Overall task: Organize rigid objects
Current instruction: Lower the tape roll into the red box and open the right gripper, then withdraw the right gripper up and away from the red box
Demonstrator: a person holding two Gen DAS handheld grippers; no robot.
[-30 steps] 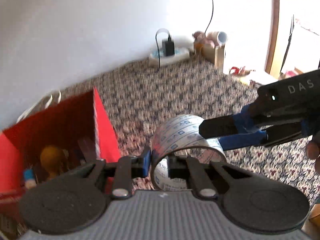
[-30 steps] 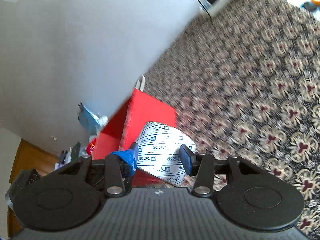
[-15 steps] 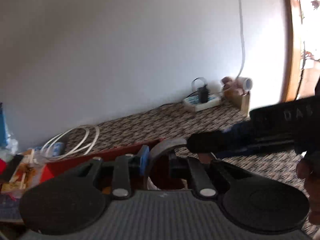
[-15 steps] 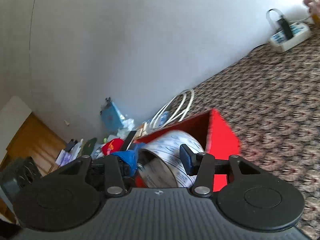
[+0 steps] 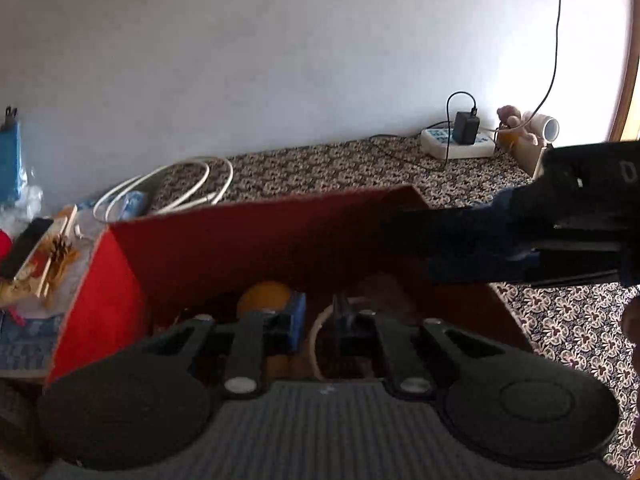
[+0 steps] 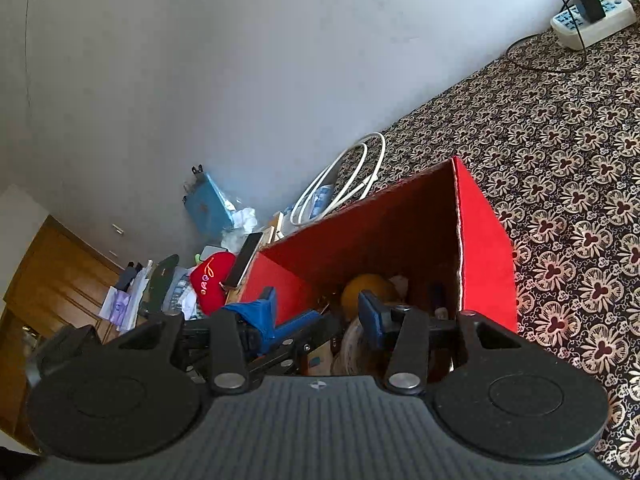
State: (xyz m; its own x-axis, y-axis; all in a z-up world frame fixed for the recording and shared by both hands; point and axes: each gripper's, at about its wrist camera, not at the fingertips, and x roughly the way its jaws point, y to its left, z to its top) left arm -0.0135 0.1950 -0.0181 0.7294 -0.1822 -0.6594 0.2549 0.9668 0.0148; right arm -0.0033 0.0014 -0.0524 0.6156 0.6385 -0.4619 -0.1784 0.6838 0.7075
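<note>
Over the open red box (image 6: 476,220), the left gripper (image 5: 320,320) pinches the tape roll's (image 5: 320,332) near rim, the roll hanging just inside, hole facing the camera, while the right gripper (image 6: 316,312) stands wide above it, holding nothing.

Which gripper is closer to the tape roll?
Left. The left gripper has its jaws pinching the tape roll wall. The right gripper reaches in from the side; contact unclear.
</note>
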